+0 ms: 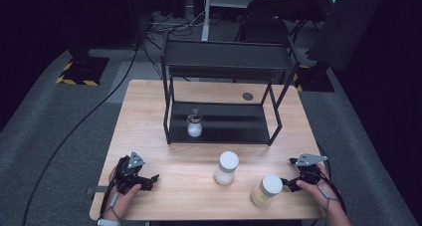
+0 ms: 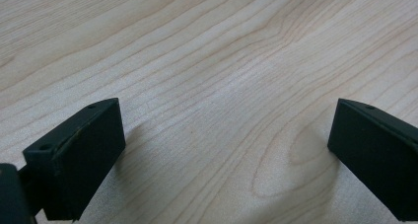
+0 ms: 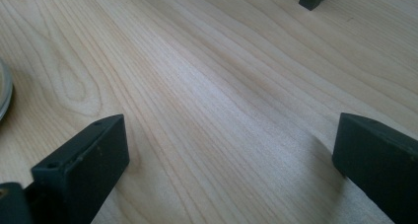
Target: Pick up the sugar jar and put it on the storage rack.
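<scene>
The desk (image 1: 149, 111) is pale wood with long wavy grain and an oval knot, its matte top running under both grippers. On its far half stands a black metal shelf rack (image 1: 224, 61), thin square legs carrying two flat dark trays; on the lower tray, toward its left, sits a small clear glass jar (image 1: 194, 125) with a stopper top and white contents. Near the front, two cylindrical jars with round white lids stand apart from each other: one with whitish contents (image 1: 226, 168) near the middle, one with yellowish contents (image 1: 266, 190) further right, just beside the right gripper (image 1: 291, 181). The left gripper (image 1: 149, 180) rests at the front left corner. In each gripper view the blocky black jaws stand wide apart over bare wood, gripping nothing. A small dark disc (image 1: 247, 96) lies behind the rack. Grey carpet surrounds the desk, with cables, a dark chair (image 1: 271, 17) and yellow-black striped bases in a dim room.
</scene>
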Demonstrator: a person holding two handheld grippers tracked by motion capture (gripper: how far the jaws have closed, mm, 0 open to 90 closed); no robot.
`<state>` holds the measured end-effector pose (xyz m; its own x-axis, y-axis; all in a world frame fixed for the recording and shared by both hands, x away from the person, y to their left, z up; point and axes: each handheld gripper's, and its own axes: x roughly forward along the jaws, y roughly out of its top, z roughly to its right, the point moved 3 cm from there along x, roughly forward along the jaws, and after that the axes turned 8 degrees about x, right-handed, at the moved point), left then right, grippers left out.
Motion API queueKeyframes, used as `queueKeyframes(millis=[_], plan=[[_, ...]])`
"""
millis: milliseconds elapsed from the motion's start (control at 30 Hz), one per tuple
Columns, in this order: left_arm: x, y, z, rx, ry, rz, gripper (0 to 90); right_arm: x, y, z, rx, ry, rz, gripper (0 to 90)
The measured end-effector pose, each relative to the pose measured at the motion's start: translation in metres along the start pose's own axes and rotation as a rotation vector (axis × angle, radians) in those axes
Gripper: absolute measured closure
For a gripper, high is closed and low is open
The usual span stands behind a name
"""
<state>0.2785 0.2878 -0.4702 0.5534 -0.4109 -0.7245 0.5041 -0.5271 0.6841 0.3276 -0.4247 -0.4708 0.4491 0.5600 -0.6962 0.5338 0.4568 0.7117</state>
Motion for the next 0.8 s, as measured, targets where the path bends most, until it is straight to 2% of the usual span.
queueKeyframes(millis=[167,800], plan=[[0.000,0.000,0.000,0.000,0.000,0.000,0.9,-0.004,0.004,-0.002,0.013,0.003,0.012,2.2],[0.000,0.000,0.000,0.000,-0.001,-0.001,0.6,-0.046,0.044,-0.022,-0.053,0.008,0.116,2.9]])
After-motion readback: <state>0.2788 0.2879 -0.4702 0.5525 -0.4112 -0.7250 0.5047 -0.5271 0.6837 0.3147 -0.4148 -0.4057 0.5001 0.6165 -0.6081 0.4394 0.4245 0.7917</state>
